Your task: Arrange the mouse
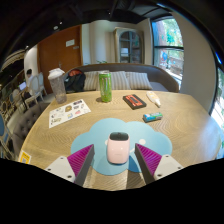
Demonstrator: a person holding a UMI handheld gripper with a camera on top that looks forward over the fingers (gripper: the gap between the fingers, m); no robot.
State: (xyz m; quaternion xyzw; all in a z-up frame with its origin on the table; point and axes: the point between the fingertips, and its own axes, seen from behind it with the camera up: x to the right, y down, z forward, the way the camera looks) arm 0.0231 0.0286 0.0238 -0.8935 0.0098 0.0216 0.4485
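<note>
My tongs [113, 160]: spread wide, gripping nothing; purple pads [82, 158] facing each other across the gap, one on each finger.

Mouse [118, 149]: small, pale pink with a dark band at its far end; resting on its own between my two fingers, clear space showing at either side; it lies on the mat, not lifted.

Mat [95, 134]: light blue, cloud-shaped, lying flat on the tabletop [185, 135]; mouse sits toward its near edge.

Beyond the mat, well apart from the mouse: printed sheet [68, 112] to one side; green can [105, 86] upright farther back; dark flat box [134, 101]; white pen-like object [154, 99]; small turquoise item [152, 117]; clear jar [57, 84] at the far edge.

Risks, as I judge them: the mouse is rounded and smooth, so closing off-centre could squirt it forward out of my fingers; gripping only its near end may let it pivot and droop when lifted; pressing low could snag the mat and drag it along with the mouse; a wide sweep while carrying could topple the can, though it stands well clear for now.
</note>
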